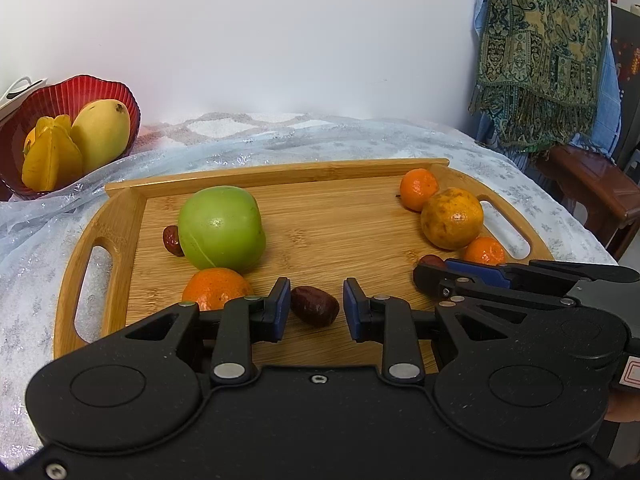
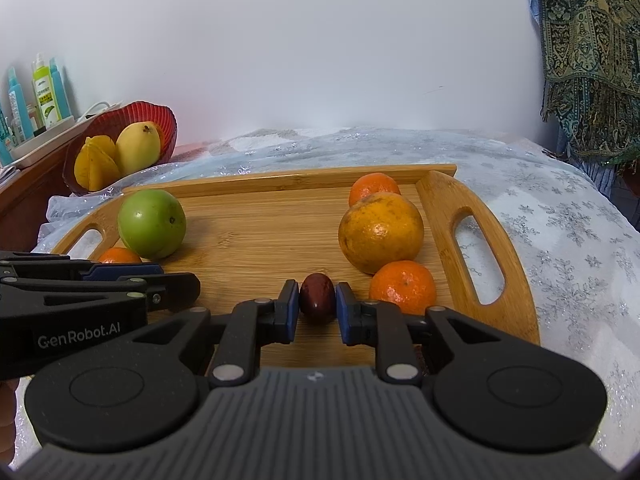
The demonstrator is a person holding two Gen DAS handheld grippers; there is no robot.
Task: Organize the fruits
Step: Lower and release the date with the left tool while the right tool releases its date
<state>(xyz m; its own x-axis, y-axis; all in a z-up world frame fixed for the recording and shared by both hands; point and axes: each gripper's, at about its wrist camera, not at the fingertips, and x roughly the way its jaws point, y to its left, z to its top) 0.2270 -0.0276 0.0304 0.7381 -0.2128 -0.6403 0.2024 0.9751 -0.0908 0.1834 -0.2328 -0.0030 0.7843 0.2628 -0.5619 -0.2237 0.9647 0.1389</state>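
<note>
The left gripper (image 1: 316, 284) is nearest. Its jaws stand a little apart around a dark red date (image 1: 315, 307) at 6 o'clock on the wooden tray (image 1: 280, 174), not squeezing it. The right gripper (image 2: 317, 285) has a second date (image 2: 317, 300) snug between its pads. Whether they pinch it cannot be told. Each should close softly on its date's middle and lift straight up. The right one must miss the small orange (image 2: 402, 286) at 3 o'clock.

Domestic room: snowflake cloth (image 2: 560, 216), paisley shawl (image 1: 540, 52) over a chair, toiletry bottles (image 2: 44, 92), fruit bowl (image 1: 60, 92).
</note>
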